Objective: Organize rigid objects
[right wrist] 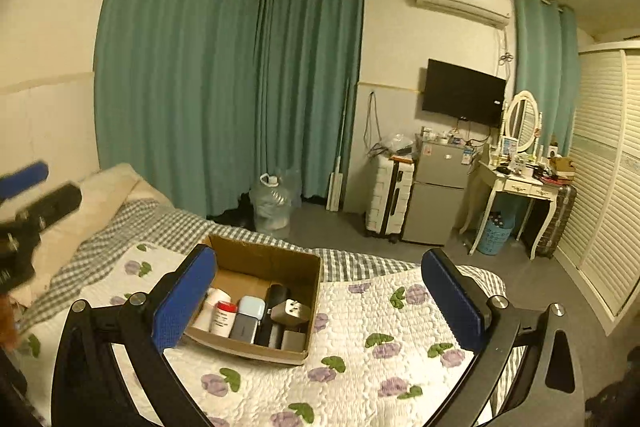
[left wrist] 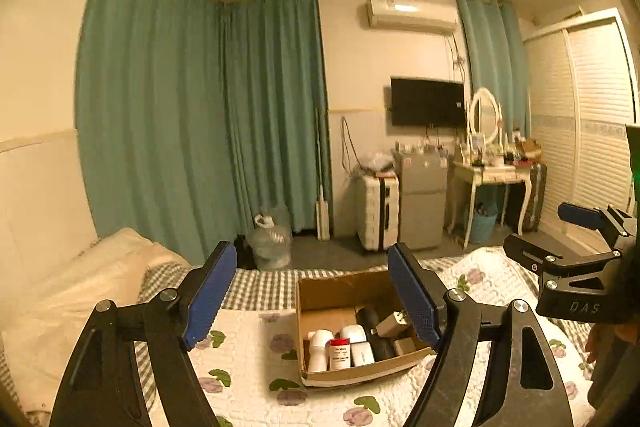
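Observation:
An open cardboard box (left wrist: 316, 291) (right wrist: 308, 275) sits on the flowered quilt (left wrist: 248, 379) (right wrist: 380, 379). It holds several small items: white bottles (left wrist: 320, 347), a red-capped bottle (left wrist: 340, 353) (right wrist: 222, 317), a white plug adapter (left wrist: 390, 323), a grey charger (right wrist: 290, 311), a pale blue case (right wrist: 252, 307) and dark blocks. My left gripper (left wrist: 314, 295) is open and empty, held above the box. My right gripper (right wrist: 320, 299) is open and empty, above the box and quilt. The right gripper shows at the left wrist view's right edge (left wrist: 576, 239); the left gripper at the right wrist view's left edge (right wrist: 28, 195).
A cream pillow (left wrist: 80, 287) (right wrist: 104, 195) lies at the bed's left end, on a checked sheet (left wrist: 264, 287). Beyond the bed stand a water jug (left wrist: 268, 243), a white suitcase (left wrist: 376, 211), a small fridge (left wrist: 424, 203), a dressing table (left wrist: 492, 175) and a louvred wardrobe (left wrist: 592, 115).

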`<state>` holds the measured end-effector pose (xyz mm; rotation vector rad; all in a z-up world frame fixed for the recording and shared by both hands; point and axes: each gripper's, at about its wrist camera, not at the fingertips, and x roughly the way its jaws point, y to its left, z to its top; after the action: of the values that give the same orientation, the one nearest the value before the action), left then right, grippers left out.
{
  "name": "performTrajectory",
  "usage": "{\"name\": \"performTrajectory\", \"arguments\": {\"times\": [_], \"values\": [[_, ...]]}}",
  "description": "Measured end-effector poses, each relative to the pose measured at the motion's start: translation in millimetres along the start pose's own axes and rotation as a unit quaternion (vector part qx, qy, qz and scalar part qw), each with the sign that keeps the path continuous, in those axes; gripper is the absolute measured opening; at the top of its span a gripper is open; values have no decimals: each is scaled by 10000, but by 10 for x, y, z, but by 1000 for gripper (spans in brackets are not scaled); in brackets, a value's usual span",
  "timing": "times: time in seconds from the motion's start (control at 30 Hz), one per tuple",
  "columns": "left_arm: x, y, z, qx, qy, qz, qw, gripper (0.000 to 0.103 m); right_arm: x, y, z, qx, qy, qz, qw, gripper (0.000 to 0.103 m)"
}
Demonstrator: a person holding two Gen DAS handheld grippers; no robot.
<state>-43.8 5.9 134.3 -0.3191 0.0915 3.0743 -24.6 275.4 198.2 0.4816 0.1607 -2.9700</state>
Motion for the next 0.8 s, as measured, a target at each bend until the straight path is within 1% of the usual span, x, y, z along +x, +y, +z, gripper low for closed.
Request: {"name": "performTrajectory", "arguments": {"times": [0.13,0.27,0.37,0.5,0.6,0.67,0.8], "values": [[-75,2,-186,-133,45,-289,9995,81,-68,105,-182,86,-74,-83,9999,103],[113,7,-483,-133,229,-170,9995,81,118,155,-522,281,-104,-72,9995,103],[274,21,-719,-198,436,-175,9987,81,393,180,-756,318,64,-151,9994,103],[483,43,-1004,-244,605,-100,9978,81,603,170,-1023,397,113,-165,9990,103],[597,59,-1148,-356,793,-126,9961,81,730,159,-1148,439,304,-137,9985,103],[632,48,-1203,-339,893,-100,9954,81,775,157,-1191,461,382,-97,9982,103],[604,17,-1247,-266,887,-17,9957,81,791,193,-1217,394,418,-105,9983,103]]}}
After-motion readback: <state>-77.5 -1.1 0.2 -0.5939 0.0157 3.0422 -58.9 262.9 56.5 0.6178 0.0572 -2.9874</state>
